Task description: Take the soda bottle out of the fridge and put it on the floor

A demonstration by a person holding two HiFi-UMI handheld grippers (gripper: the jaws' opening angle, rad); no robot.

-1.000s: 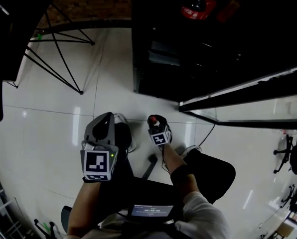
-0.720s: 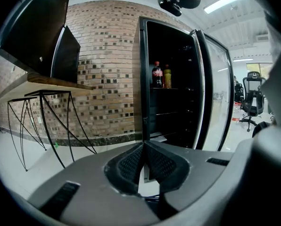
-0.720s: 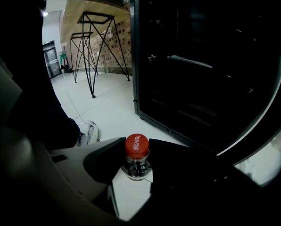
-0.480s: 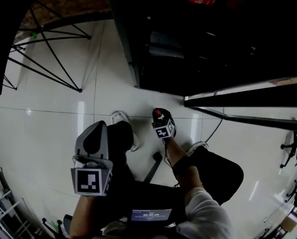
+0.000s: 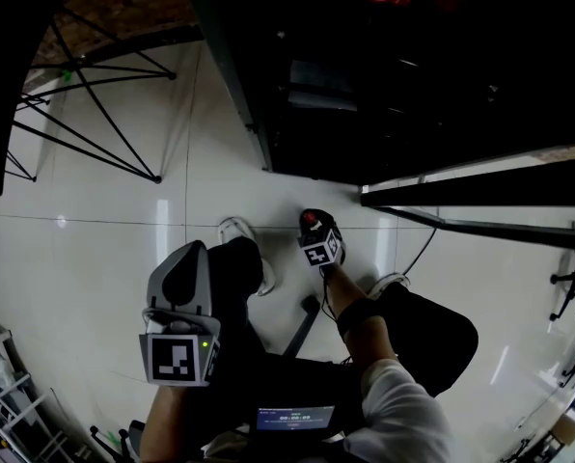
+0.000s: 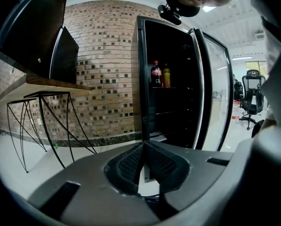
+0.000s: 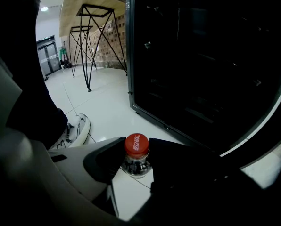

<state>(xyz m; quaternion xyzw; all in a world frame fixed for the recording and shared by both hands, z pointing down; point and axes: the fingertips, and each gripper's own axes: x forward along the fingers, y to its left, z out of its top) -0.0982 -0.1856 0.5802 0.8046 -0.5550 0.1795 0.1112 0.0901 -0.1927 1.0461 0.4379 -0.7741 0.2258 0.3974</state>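
My right gripper is shut on the neck of the soda bottle, whose red cap shows between the jaws. In the head view the right gripper is low over the white floor in front of the open fridge, the red cap at its tip. Whether the bottle's base touches the floor is hidden. My left gripper is shut with nothing in it and faces the fridge; in the head view the left gripper is nearer my body. Another cola bottle stands on a fridge shelf.
The fridge's glass door swings out to the right. A yellow bottle stands beside the shelf cola. Black metal table legs stand at the left by a brick wall. White shoes are close by the bottle. An office chair stands far right.
My left gripper has drawn back toward my body and lower in the head view. The right gripper keeps its hold on the bottle and has hardly shifted.
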